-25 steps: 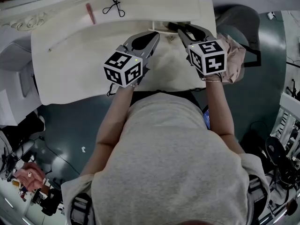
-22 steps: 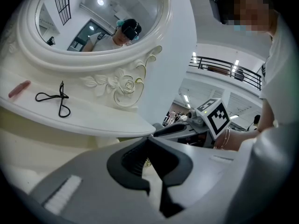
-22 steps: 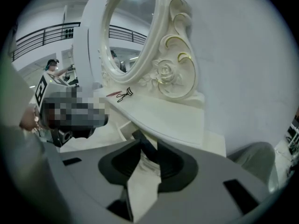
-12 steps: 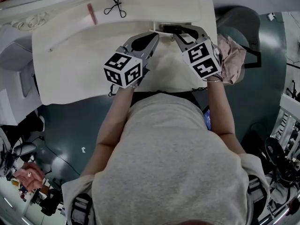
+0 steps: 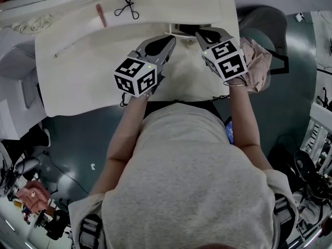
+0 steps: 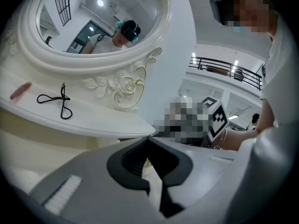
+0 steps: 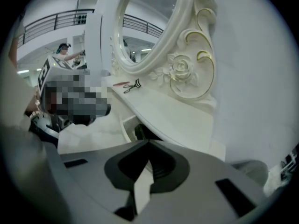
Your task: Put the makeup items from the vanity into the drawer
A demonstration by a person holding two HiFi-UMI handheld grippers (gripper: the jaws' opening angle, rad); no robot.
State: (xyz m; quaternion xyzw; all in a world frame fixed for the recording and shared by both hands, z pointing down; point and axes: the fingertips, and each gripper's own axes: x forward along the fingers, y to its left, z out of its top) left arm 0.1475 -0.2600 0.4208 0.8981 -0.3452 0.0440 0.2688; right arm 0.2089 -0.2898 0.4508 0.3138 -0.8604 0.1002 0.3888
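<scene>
Open drawer (image 7: pixel 125 125) beneath the counter (image 5: pixel 171 9) edge. The right gripper (image 5: pixel 198 33) angles down towards it, probably to work there. Its jaws have just been closing and meet on nothing. The left gripper (image 5: pixel 173 38) is likewise closed and empty. The eyelash curler (image 5: pixel 126 7) and pink tube (image 5: pixel 100 14) lie unobstructed on the counter, well apart from both.

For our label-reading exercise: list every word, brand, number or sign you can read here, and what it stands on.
No readable words, brands or numbers.
Only square black-and-white marker patterns, on the cube of the left gripper and the cube of the right gripper; they spell nothing.
Pink stick: too small to tell.
</scene>
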